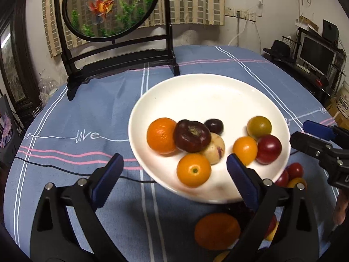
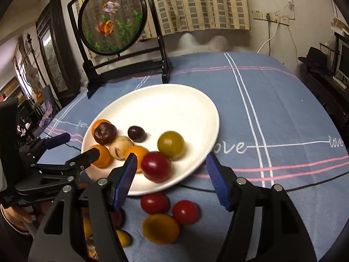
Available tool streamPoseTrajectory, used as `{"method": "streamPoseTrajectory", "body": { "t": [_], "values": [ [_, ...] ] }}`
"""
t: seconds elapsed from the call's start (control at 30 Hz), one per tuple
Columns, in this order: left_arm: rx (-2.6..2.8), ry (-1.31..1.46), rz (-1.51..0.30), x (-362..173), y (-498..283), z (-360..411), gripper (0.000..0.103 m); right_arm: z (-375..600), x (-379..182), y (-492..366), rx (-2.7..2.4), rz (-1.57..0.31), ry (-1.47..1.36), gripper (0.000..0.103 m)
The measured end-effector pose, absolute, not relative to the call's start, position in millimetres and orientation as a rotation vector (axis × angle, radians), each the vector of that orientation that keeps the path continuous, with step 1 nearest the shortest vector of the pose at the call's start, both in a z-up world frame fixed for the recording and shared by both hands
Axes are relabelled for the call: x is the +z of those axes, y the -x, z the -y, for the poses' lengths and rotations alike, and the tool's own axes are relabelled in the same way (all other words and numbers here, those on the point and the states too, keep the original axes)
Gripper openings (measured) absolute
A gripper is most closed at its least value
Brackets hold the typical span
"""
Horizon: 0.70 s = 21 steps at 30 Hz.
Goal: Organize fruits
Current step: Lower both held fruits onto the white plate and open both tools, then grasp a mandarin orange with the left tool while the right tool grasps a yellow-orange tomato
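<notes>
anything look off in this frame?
Yes: several fruits lie loose on the blue tablecloth beside the white round plate, including two red tomatoes and an orange one.

A lived-in home: checked curtain (image 2: 196, 4), goldfish screen (image 1: 109, 6) on a clothed table (image 2: 283, 109), monitor (image 1: 316, 52) nearby.

Far half of plate (image 1: 209, 96) is bare, open from above. Near half crowded: orange (image 1: 161, 135), dark plum (image 1: 192, 135), small dark fruit (image 1: 214, 126), pale fruit (image 1: 214, 149), yellow-orange tomatoes, green-yellow tomato (image 2: 170, 144) and red tomato (image 2: 156, 166) packed close, narrow gaps only. Loose red tomatoes (image 2: 169, 207) and yellow fruit (image 2: 161, 228) clutter the surface (image 2: 283, 113) just beside plate's near rim. Goldfish screen stand (image 2: 122, 65) blocks behind plate. Cloth right of plate is free. Left tongs (image 2: 72, 150) and right tongs (image 2: 172, 179) both gape, flanking near rim.
</notes>
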<state>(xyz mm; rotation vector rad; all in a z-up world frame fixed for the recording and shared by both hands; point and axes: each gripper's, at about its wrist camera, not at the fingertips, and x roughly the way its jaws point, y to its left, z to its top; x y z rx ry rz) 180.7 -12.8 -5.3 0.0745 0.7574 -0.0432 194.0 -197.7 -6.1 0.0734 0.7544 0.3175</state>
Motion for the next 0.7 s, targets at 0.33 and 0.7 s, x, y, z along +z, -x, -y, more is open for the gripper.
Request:
{"method": "streamPoseTrajectory", "body": {
  "t": [0.33,0.7],
  "values": [
    [-0.075,-0.11,-0.768,-3,-160,18,0.1,202,-5,-177,0.366,-0.86,0.051,0.067],
    [-0.114,-0.089,-0.815,-4,-140,10,0.1,192,-7,-153,0.413,-0.868,0.182,0.067]
  ]
}}
